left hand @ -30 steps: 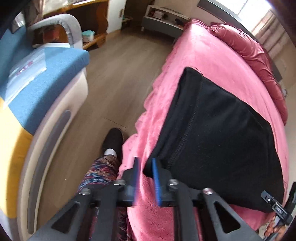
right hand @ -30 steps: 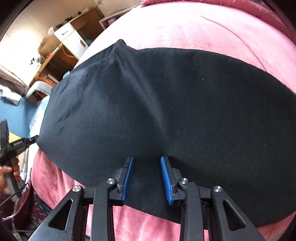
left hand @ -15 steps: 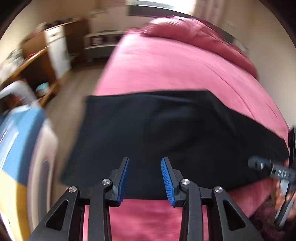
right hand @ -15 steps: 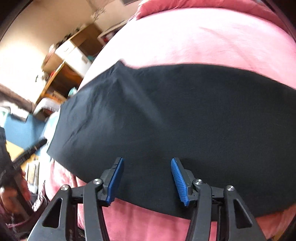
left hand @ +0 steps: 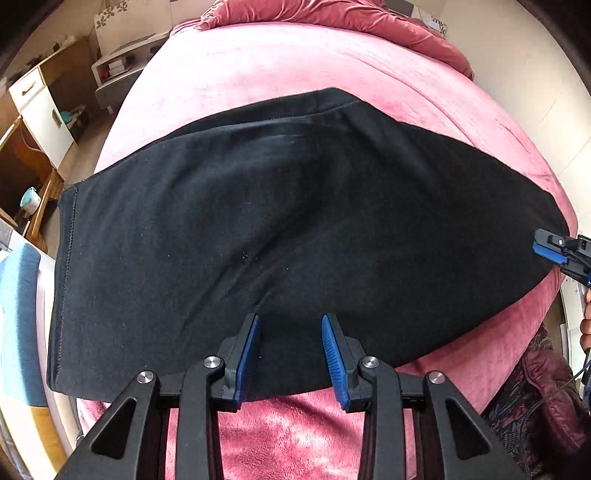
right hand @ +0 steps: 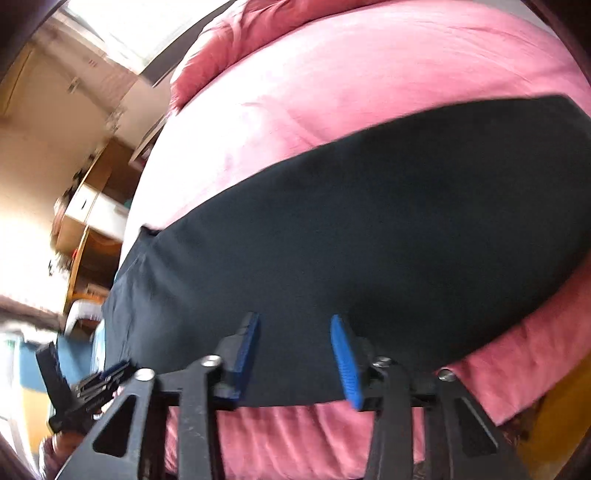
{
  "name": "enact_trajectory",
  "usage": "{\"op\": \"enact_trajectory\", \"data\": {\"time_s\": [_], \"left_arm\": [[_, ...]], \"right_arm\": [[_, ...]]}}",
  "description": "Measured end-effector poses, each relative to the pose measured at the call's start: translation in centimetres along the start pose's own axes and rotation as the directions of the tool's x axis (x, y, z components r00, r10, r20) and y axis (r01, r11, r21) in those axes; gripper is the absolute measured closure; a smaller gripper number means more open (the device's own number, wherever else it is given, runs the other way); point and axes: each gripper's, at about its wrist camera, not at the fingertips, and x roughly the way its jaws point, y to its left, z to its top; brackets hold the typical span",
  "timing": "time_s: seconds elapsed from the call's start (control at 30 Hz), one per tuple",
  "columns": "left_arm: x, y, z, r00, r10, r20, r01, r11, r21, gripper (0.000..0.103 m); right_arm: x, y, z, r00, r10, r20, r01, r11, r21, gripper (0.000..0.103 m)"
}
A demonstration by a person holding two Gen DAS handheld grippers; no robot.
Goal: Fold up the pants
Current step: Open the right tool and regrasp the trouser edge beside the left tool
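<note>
Black pants (left hand: 288,221) lie folded flat across the pink bed (left hand: 295,66), and show in the right wrist view (right hand: 369,236) too. My left gripper (left hand: 290,354) is open and empty, above the near edge of the pants. My right gripper (right hand: 295,354) is open and empty, also over the near edge. The right gripper shows at the right edge of the left wrist view (left hand: 561,251). The left gripper shows at the lower left of the right wrist view (right hand: 88,384).
A rumpled pink quilt (left hand: 351,18) lies at the head of the bed. A white and wood cabinet (left hand: 40,110) and a low shelf (left hand: 122,70) stand to the left. A blue sofa (left hand: 18,314) is at the near left.
My left gripper opened and swung from the left hem to face the middle of the pants. My right gripper opened wider and pulled back, turning left.
</note>
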Motion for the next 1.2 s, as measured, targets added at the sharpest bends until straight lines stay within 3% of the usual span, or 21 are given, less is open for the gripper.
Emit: {"op": "enact_trajectory", "data": {"time_s": [0.23, 0.37, 0.43, 0.57, 0.63, 0.73, 0.77, 0.87, 1.0, 1.1, 1.17, 1.2], "left_arm": [[-1.4, -0.2, -0.4, 0.999, -0.027, 0.027, 0.026, 0.999, 0.035, 0.068], [-2.1, -1.1, 0.2, 0.998, -0.048, 0.049, 0.044, 0.996, 0.078, 0.068], [-2.4, -1.4, 1.4, 0.997, -0.047, 0.053, 0.042, 0.995, 0.091, 0.068], [-2.4, -2.1, 2.3, 0.996, -0.069, 0.063, 0.062, 0.993, 0.101, 0.068], [-2.1, -2.3, 2.7, 0.996, -0.069, 0.058, 0.062, 0.993, 0.101, 0.068], [-1.2, -2.8, 3.2, 0.997, -0.072, 0.038, 0.068, 0.993, 0.092, 0.068], [-0.8, -2.8, 3.3, 0.997, -0.07, 0.03, 0.067, 0.994, 0.09, 0.068], [0.8, -2.4, 3.4, 0.998, -0.062, 0.012, 0.061, 0.997, 0.047, 0.068], [1.0, -1.6, 3.7, 0.996, -0.084, 0.01, 0.084, 0.995, -0.051, 0.068], [1.0, -1.7, 3.8, 0.998, -0.066, 0.01, 0.066, 0.997, -0.031, 0.068], [0.9, -2.2, 3.9, 0.998, -0.06, 0.017, 0.06, 0.998, -0.025, 0.067], [0.9, -2.3, 3.8, 0.998, -0.059, 0.024, 0.06, 0.998, -0.026, 0.067]], "right_arm": [[3.3, 8.7, 2.5, 0.999, 0.021, -0.026, -0.027, 0.97, -0.243, 0.069], [5.0, 12.2, 4.9, 0.999, -0.047, 0.006, 0.046, 0.929, -0.367, 0.067], [6.4, 13.5, 6.4, 0.997, -0.07, -0.006, 0.061, 0.904, -0.422, 0.061], [9.4, 14.6, 8.0, 0.987, -0.155, -0.03, 0.117, 0.842, -0.526, 0.06], [11.1, 14.9, 8.4, 0.982, -0.17, -0.086, 0.091, 0.818, -0.569, 0.061], [12.2, 15.1, 8.3, 0.97, -0.22, -0.099, 0.109, 0.764, -0.636, 0.089], [12.4, 15.1, 8.4, 0.969, -0.227, -0.097, 0.115, 0.763, -0.635, 0.096], [13.2, 14.4, 9.1, 0.97, -0.226, -0.09, 0.131, 0.8, -0.586, 0.097], [13.5, 14.6, 8.4, 0.967, -0.253, -0.038, 0.185, 0.794, -0.579, 0.096], [10.9, 13.7, 8.3, 0.985, -0.171, -0.04, 0.128, 0.854, -0.505, 0.085], [7.8, 11.6, 8.0, 0.992, -0.126, -0.018, 0.107, 0.9, -0.423, 0.066], [5.7, 9.7, 7.7, 0.994, -0.109, 0.003, 0.102, 0.926, -0.364, 0.063]]}}
